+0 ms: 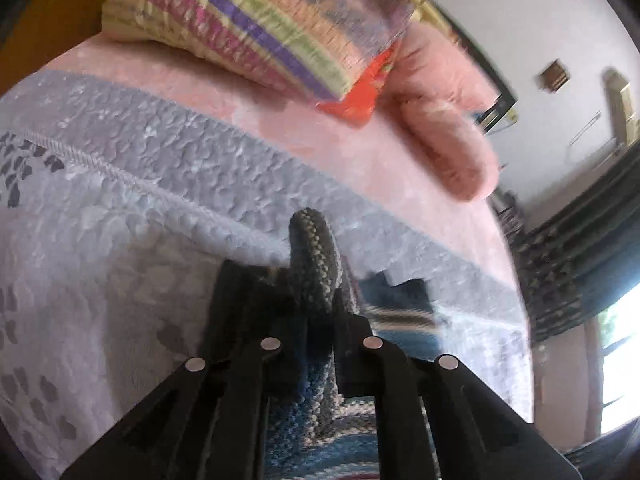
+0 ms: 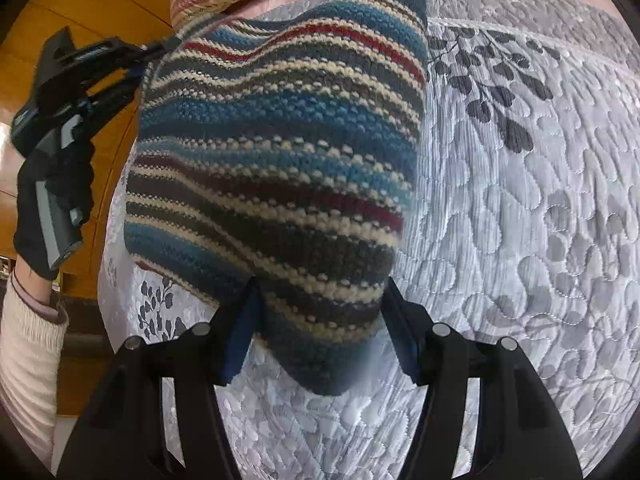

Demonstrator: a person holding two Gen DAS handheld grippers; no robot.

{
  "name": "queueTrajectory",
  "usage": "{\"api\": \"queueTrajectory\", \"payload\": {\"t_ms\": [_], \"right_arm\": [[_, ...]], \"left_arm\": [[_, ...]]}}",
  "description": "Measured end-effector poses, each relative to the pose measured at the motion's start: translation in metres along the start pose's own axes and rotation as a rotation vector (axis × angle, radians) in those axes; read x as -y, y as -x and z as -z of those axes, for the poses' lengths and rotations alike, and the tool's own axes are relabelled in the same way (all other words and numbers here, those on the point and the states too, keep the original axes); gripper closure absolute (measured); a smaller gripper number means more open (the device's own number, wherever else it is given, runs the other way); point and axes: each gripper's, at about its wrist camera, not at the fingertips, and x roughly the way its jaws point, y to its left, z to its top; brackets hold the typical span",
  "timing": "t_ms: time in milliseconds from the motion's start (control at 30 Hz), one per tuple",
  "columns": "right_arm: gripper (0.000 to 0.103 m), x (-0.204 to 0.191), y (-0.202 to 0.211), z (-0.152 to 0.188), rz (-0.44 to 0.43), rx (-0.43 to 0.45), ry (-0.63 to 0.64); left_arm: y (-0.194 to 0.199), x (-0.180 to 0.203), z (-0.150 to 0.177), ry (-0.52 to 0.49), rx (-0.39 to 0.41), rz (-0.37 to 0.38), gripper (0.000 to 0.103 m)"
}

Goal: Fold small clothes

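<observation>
Striped knit garment (image 2: 276, 168): a small piece in blue, grey, cream and red bands, held up above the quilted bedspread (image 2: 520, 220); it fills the middle of the right wrist view.

Left wrist view
- Left gripper (image 1: 316, 292): clenched on a fold of the striped knit garment (image 1: 316, 256), which sticks up between the fingers at lower centre.
- More of the knit: bunched below, between the gripper's arms at the bottom edge.
- Quilted bedspread (image 1: 120, 240): grey-lilac, across the left and middle.
- Pink blanket (image 1: 320, 148): beyond the bedspread, upper middle.
- Striped pillow (image 1: 256, 24): top of frame, lying on the pink blanket.

Right wrist view
- Right gripper (image 2: 320, 332): fingers spread apart at lower centre, released; the garment's lower edge hangs between them, and contact cannot be told.
- Left gripper (image 2: 160, 48): upper left, gripping the garment's upper corner.
- Gloved hand (image 2: 48, 208): left edge, black glove around the handle, cream sleeve (image 2: 28, 360) below.
- Leaf print (image 2: 488, 80): dark, on the bedspread, upper right.
</observation>
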Motion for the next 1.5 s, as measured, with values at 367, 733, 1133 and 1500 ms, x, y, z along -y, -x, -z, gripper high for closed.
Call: {"api": "queueTrajectory", "payload": {"t_ms": [367, 733, 1133, 1500], "right_arm": [[0.042, 0.002, -0.012, 0.001, -0.04, -0.015, -0.04], [0.044, 0.009, 0.017, 0.016, -0.081, 0.049, -0.083], [0.046, 0.014, -0.02, 0.025, 0.025, -0.031, -0.072], [0.043, 0.02, 0.014, 0.005, -0.101, 0.048, -0.092]], "left_arm": [[-0.023, -0.053, 0.017, 0.127, -0.13, -0.032, 0.085], [0.067, -0.011, 0.085, -0.07, -0.069, -0.053, 0.069], [0.026, -0.038, 0.131, -0.042, -0.181, -0.088, 0.067], [0.063, -0.044, 0.097, 0.086, -0.135, 0.064, 0.051]]}}
